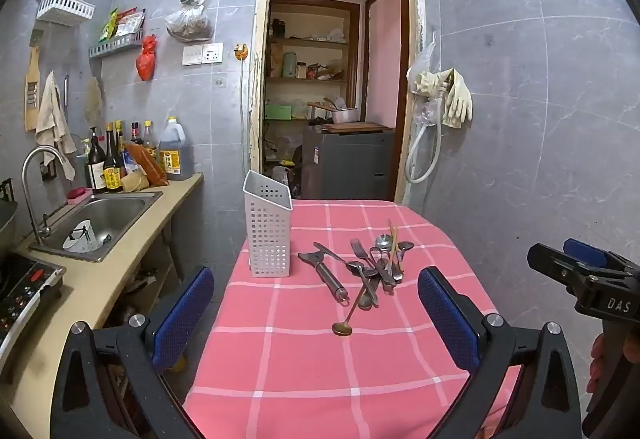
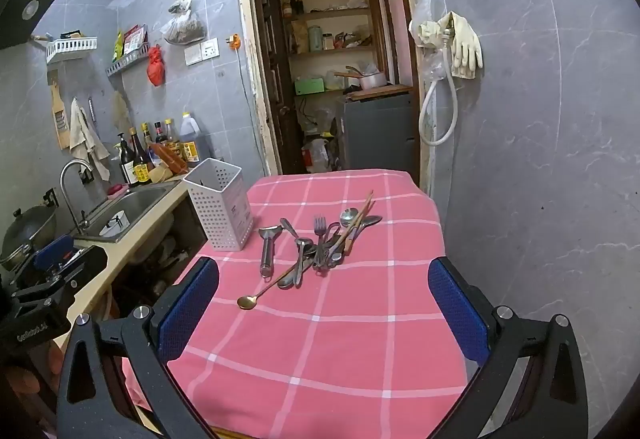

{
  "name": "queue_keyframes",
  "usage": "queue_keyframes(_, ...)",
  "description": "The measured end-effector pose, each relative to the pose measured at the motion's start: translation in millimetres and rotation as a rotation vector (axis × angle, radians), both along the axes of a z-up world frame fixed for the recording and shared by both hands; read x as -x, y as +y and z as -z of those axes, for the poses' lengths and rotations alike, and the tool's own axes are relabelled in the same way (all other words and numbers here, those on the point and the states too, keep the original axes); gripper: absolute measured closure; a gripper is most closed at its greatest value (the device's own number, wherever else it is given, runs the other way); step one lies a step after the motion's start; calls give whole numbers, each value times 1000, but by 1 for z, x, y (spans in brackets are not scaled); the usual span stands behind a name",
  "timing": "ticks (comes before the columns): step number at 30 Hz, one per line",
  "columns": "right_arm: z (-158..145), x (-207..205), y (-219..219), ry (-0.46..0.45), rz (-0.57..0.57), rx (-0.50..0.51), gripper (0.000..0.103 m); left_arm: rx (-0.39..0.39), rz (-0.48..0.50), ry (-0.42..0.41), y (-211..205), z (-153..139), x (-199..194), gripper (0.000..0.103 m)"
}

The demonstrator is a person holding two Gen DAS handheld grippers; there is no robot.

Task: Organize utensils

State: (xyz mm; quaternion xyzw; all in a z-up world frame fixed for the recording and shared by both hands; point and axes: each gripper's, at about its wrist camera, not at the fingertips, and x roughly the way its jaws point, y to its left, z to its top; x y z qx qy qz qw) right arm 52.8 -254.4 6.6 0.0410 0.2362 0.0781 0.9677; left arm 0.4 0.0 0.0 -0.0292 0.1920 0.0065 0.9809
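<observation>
- Our left hand-held gripper (image 1: 316, 319) hangs wide open over the near edge of the counter (image 1: 304, 367), nothing between its blue pads.
- Ahead and to its left stands the holder (image 1: 267, 229), upright at the counter's far-left corner.
- Right of that, straight ahead of both hand-held grippers, lies the utensils pile (image 2: 320, 243): a peeler (image 2: 267, 249), forks, spoons, chopsticks, tangled and touching.
- A gold spoon (image 2: 256, 295) reaches nearest us.
- Our right hand-held gripper (image 2: 324, 311) is wide open too, empty.
</observation>
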Motion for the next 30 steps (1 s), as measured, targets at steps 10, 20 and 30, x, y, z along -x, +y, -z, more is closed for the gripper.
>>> queue_keyframes(10,0,-2,1,3,-4,-4,1,12,6,-5,1,-1,-2,0)
queue_keyframes(20,0,-3,2,4,-2,-5,1,6,1,-4,7,4,-2,0)
queue_keyframes(30,1,-4,3,5,-3,-6,1,3,2,-3,8,10,-7,0)
